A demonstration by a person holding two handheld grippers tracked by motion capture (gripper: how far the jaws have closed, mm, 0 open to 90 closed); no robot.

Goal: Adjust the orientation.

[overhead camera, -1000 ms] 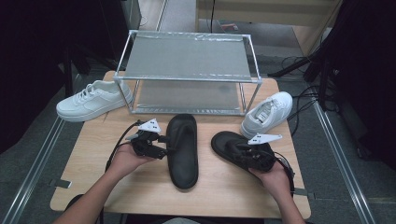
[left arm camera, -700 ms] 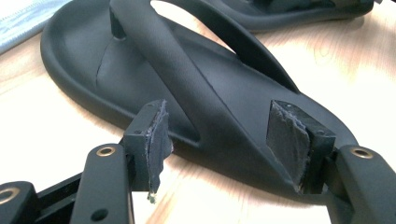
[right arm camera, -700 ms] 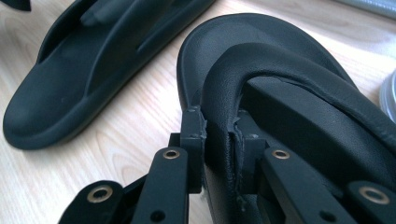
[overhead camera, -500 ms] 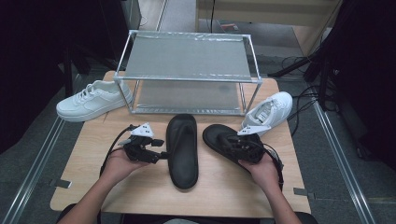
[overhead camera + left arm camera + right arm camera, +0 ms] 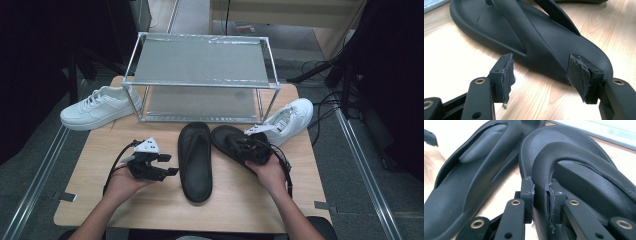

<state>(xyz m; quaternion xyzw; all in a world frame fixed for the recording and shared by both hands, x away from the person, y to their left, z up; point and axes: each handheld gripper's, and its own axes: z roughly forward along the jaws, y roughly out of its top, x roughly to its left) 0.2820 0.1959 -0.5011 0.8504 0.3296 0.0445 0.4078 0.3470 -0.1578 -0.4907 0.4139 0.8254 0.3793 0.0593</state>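
Two black flip-flops lie on the wooden table (image 5: pixel 150 210). One flip-flop (image 5: pixel 195 160) (image 5: pixel 541 42) (image 5: pixel 471 175) lies flat in the middle, toe toward the rack. The other flip-flop (image 5: pixel 227 140) (image 5: pixel 584 170) sits just right of it, angled, its toe close to the first one. My right gripper (image 5: pixel 245 146) (image 5: pixel 541 192) is shut on this second flip-flop's strap, pads pinching it from both sides. My left gripper (image 5: pixel 167 165) (image 5: pixel 541 75) stands open just left of the middle flip-flop, its pads (image 5: pixel 507 72) facing the sole's edge without touching it.
A metal two-tier rack (image 5: pixel 200 75) stands at the back of the table. A white sneaker (image 5: pixel 100 107) rests at its left, hanging over the table edge. Another white sneaker (image 5: pixel 292 117) lies at the rack's right, just behind my right gripper.
My right gripper has dragged the angled flip-flop leftward until it sits beside the middle one. My left hand has eased back slightly toward the near edge.
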